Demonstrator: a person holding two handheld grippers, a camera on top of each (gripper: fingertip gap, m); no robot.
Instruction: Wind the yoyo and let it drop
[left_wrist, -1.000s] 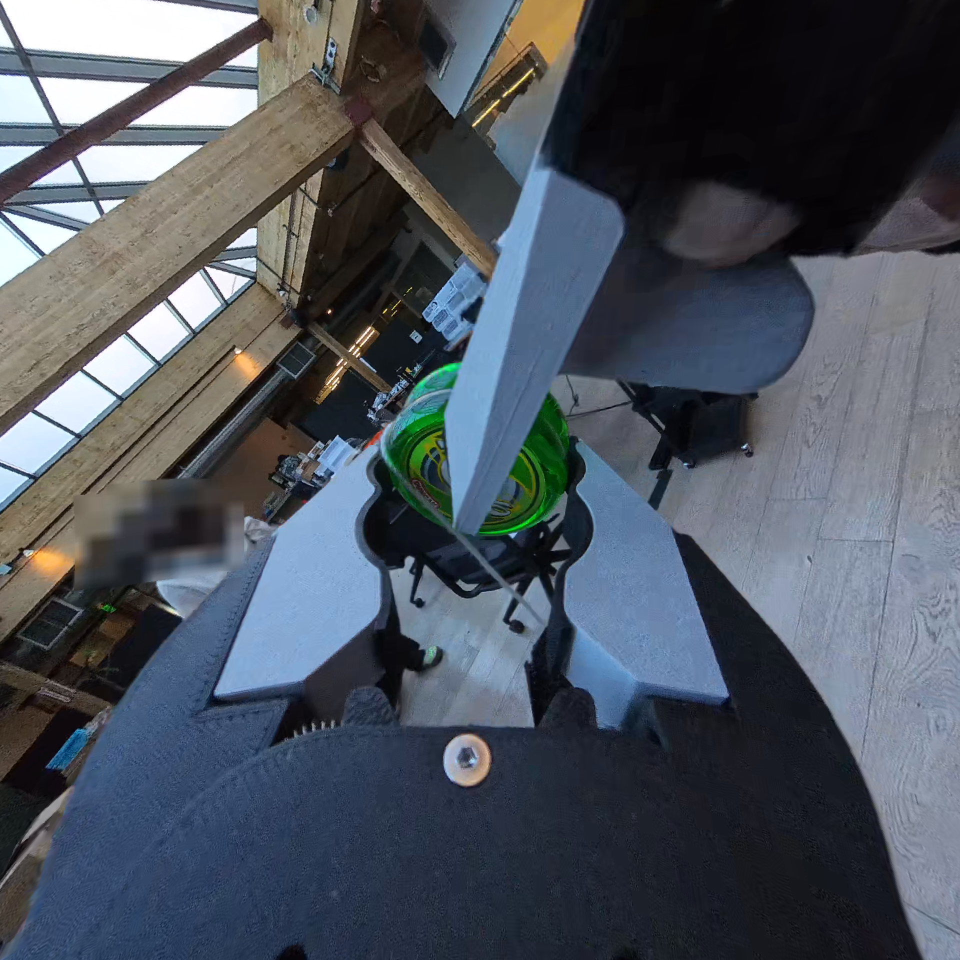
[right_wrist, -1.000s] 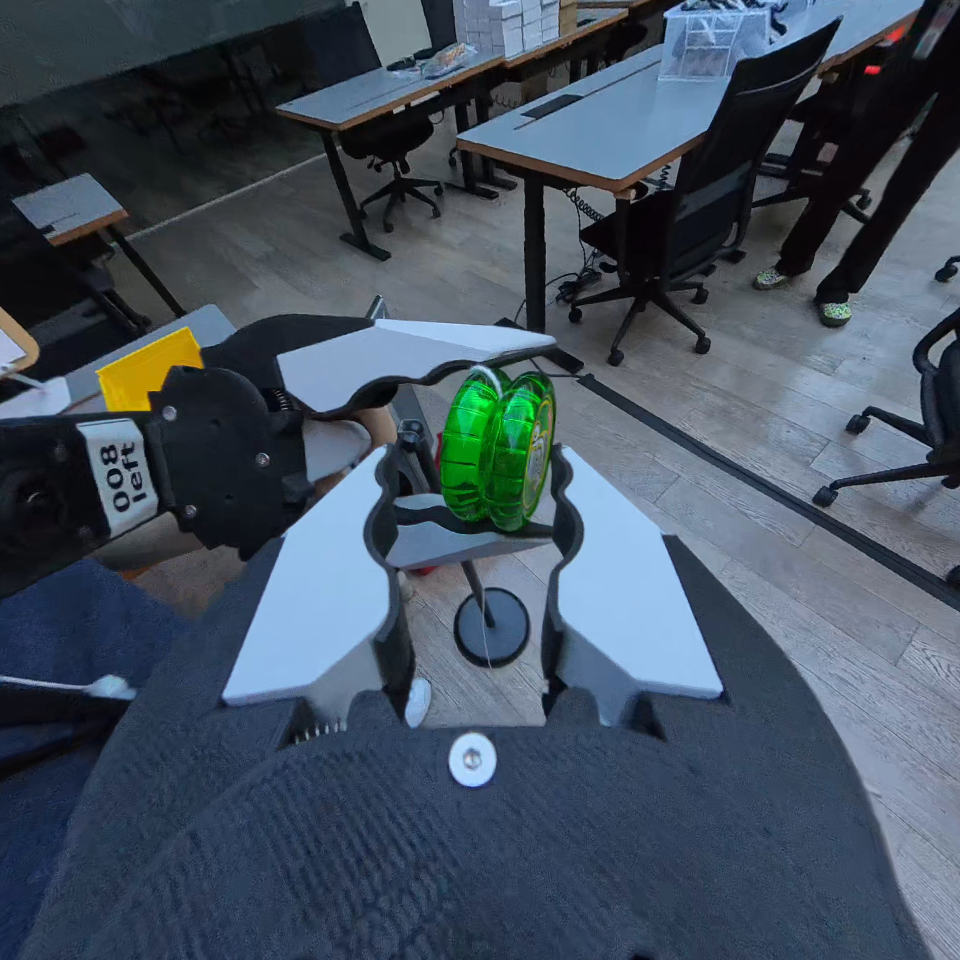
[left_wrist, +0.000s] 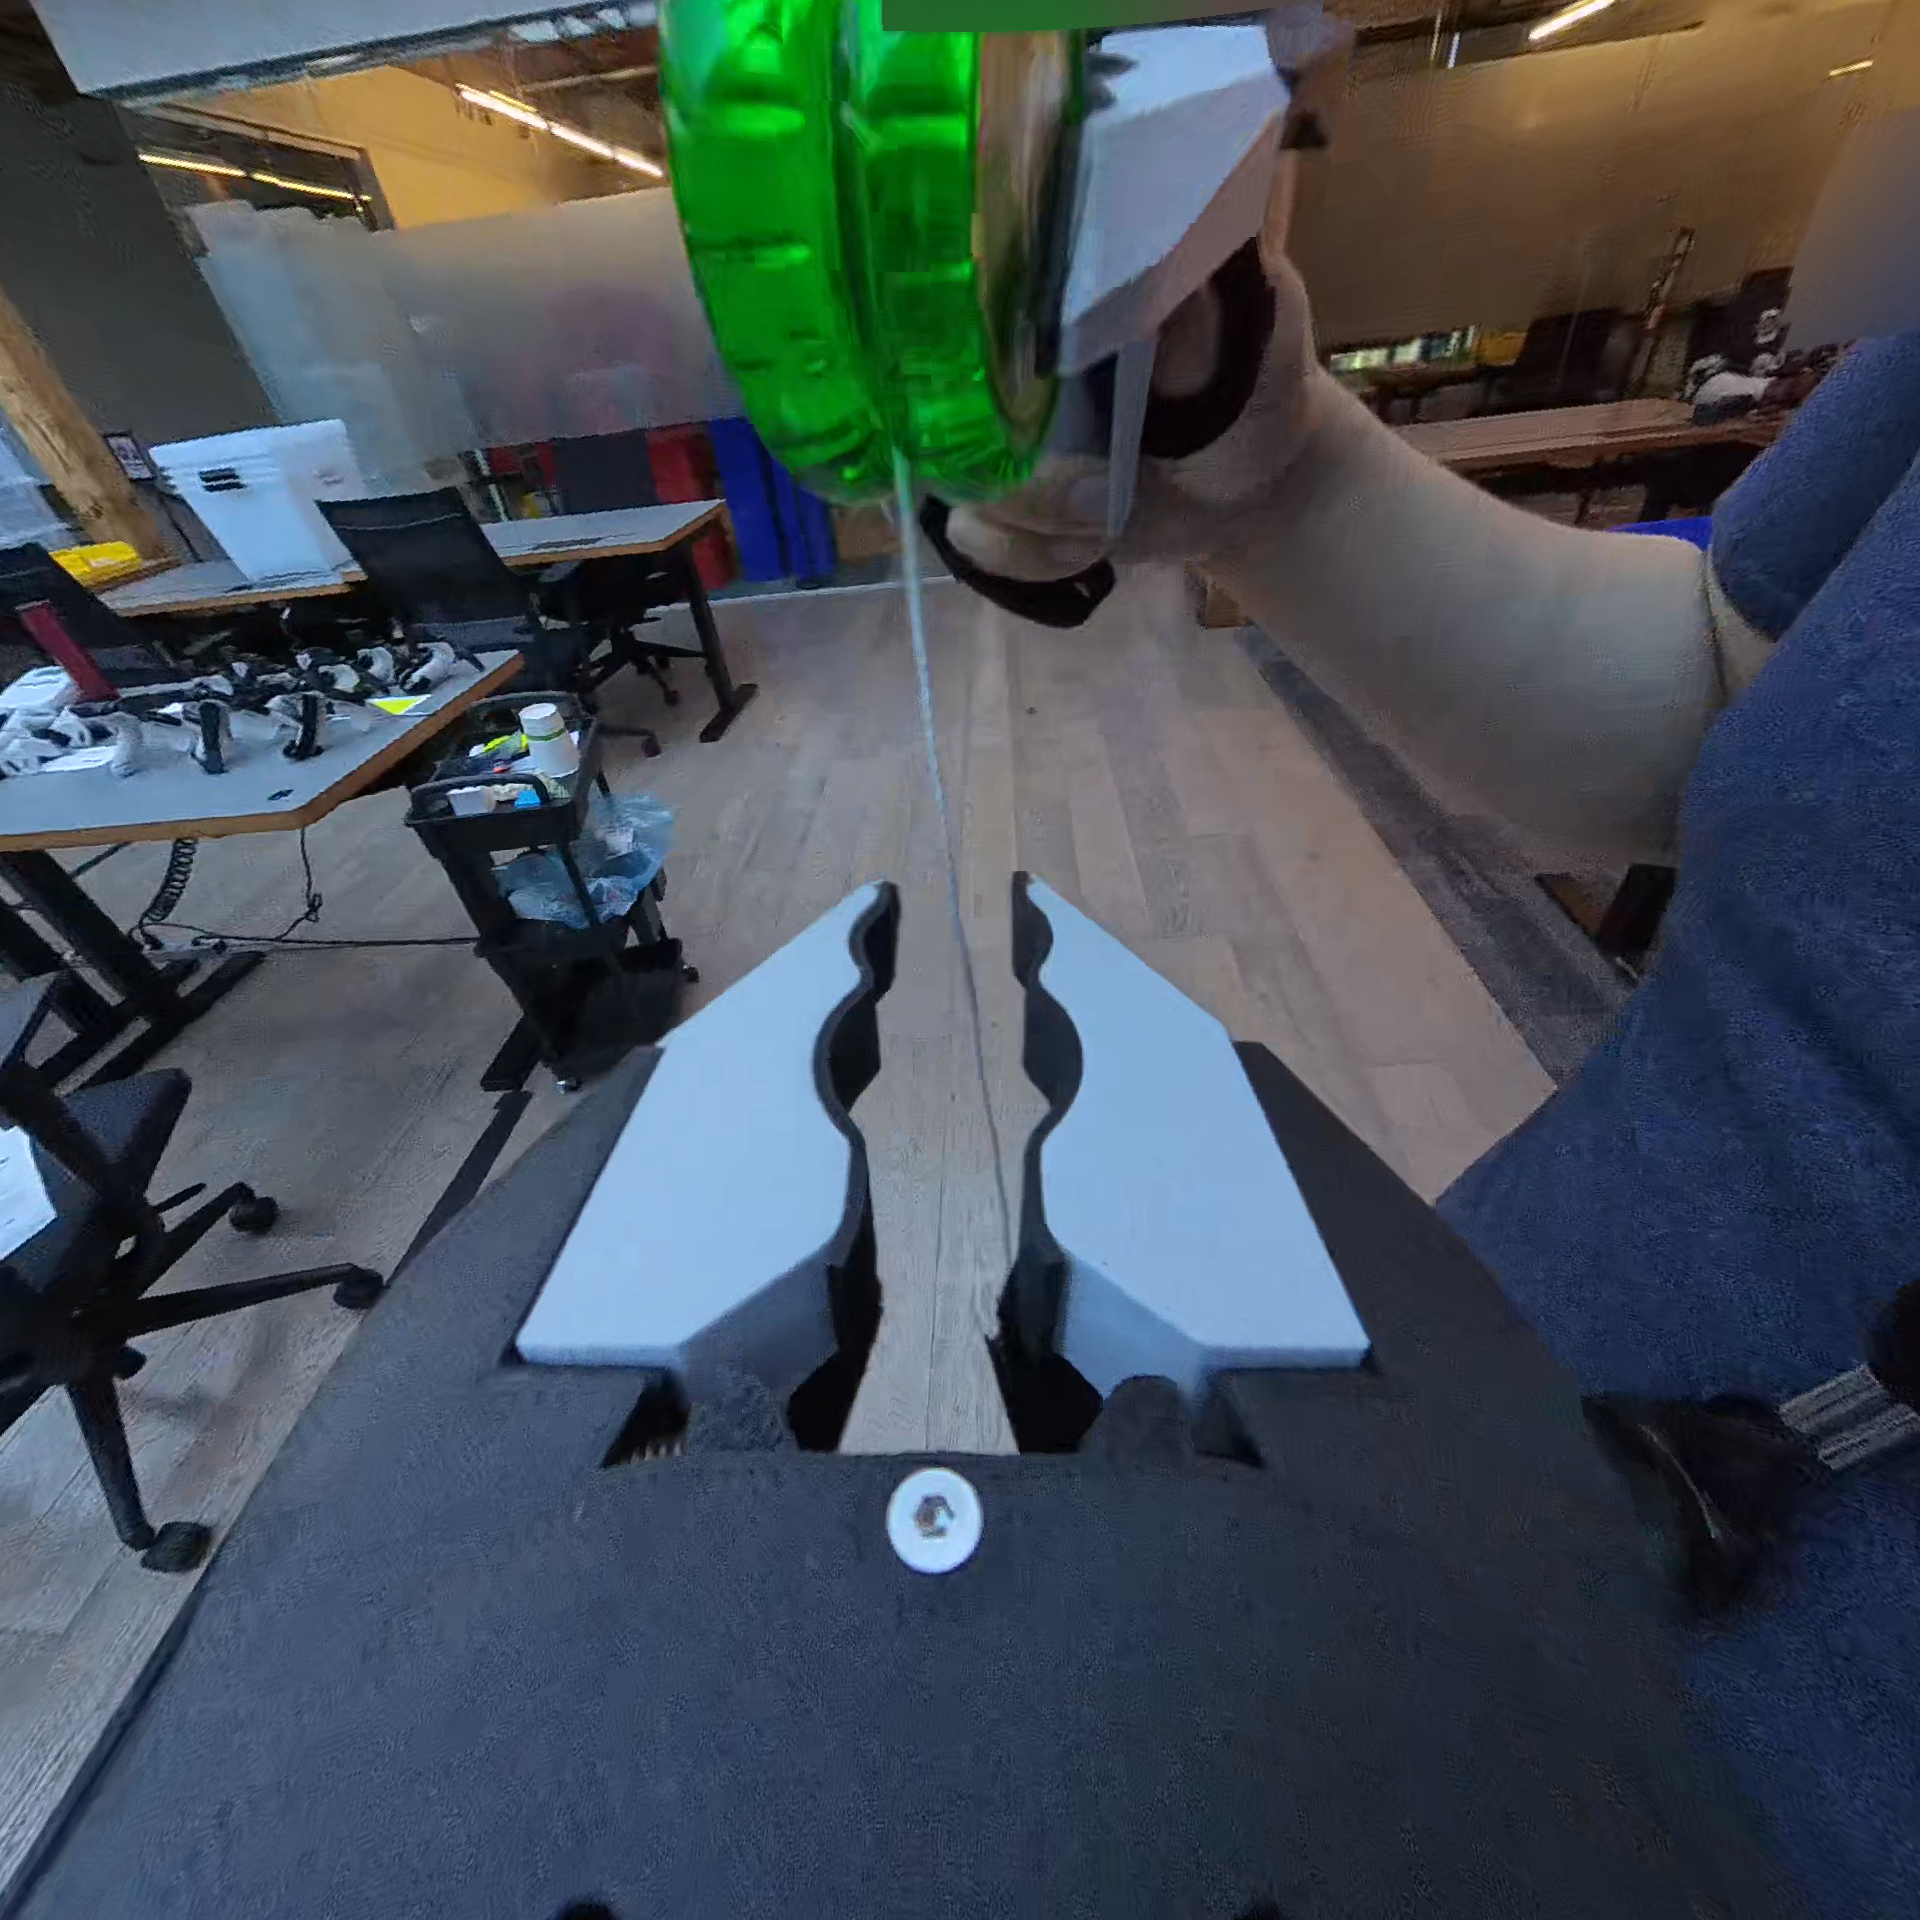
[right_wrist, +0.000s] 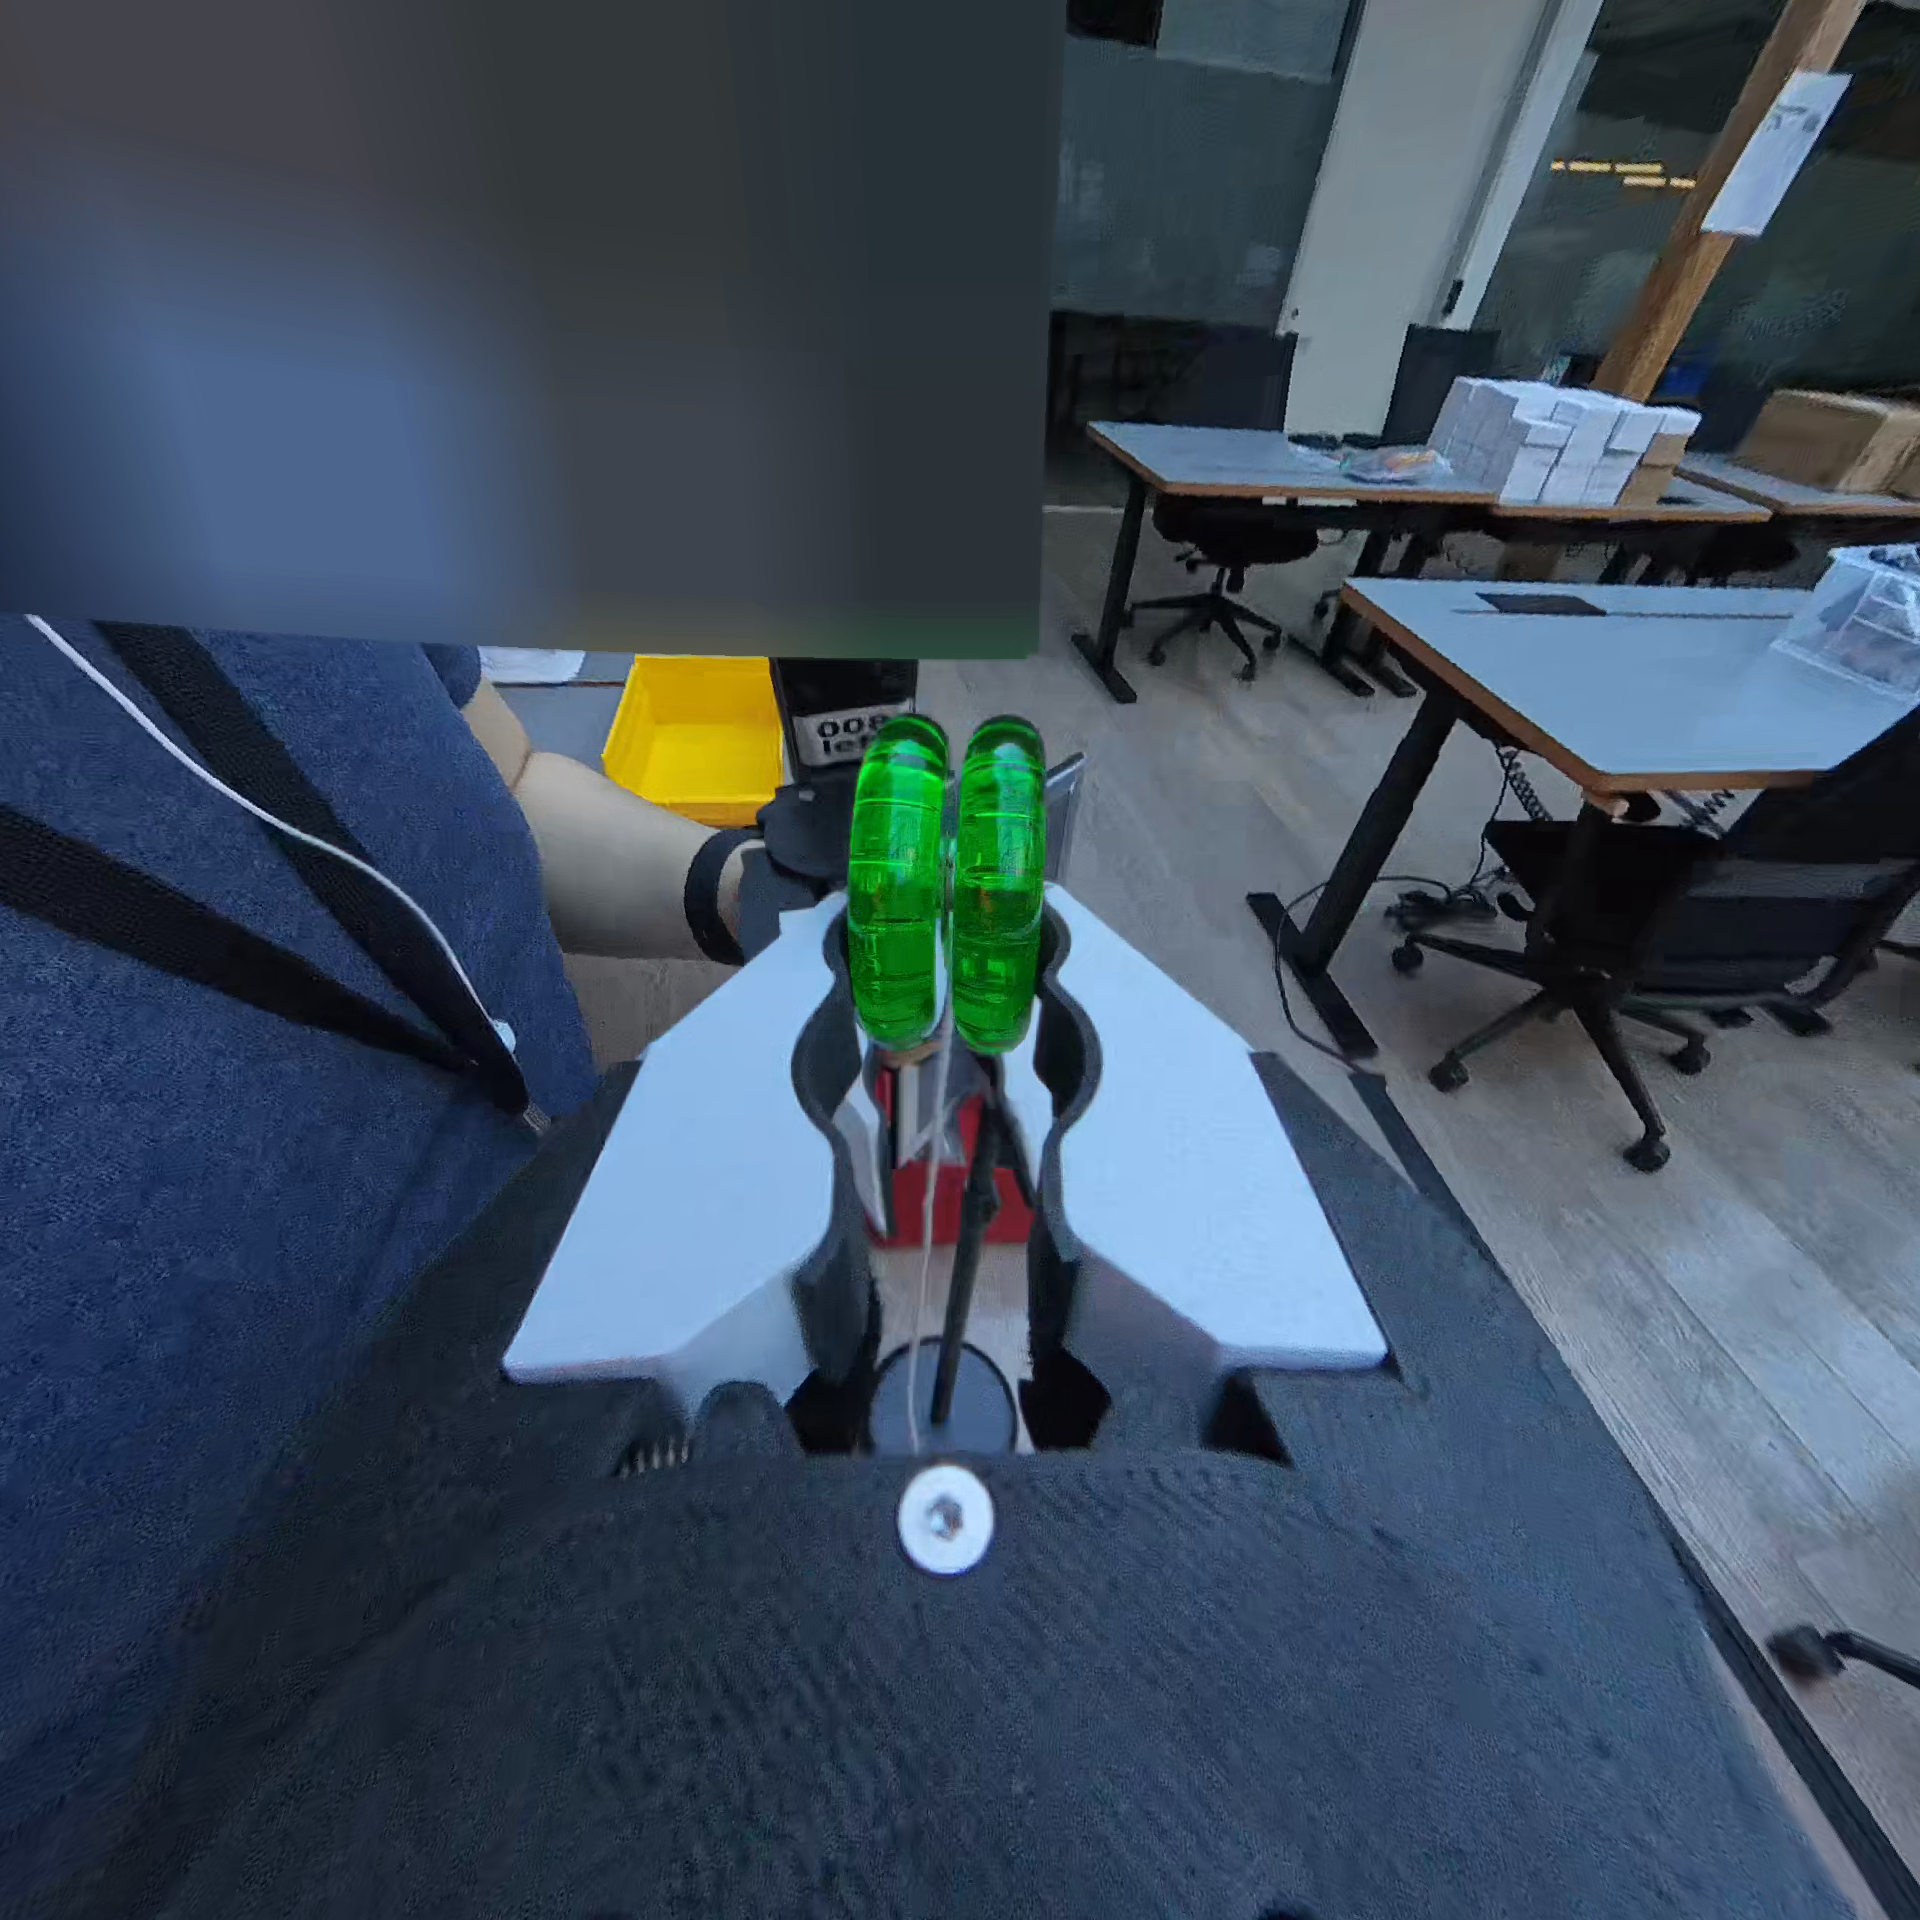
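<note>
Clearly the right gripper (right_wrist: 943, 956) was clamped on the green yoyo (right_wrist: 943, 883), its fingertips pressing the two flat outer faces so the groove stayed exposed for winding. The yoyo stood on edge, axle running across from finger to finger. Its string (left_wrist: 940, 790) ran down between the left gripper's (left_wrist: 954, 914) narrowly parted fingers; whether they pinched it could not be told.

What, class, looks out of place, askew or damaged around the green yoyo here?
Nothing stands out. The translucent green plastic yoyo sits upright and squarely between the right tongs. Its thin white string trails from the groove, not yet wound, and passes through the open left tongs.
</note>
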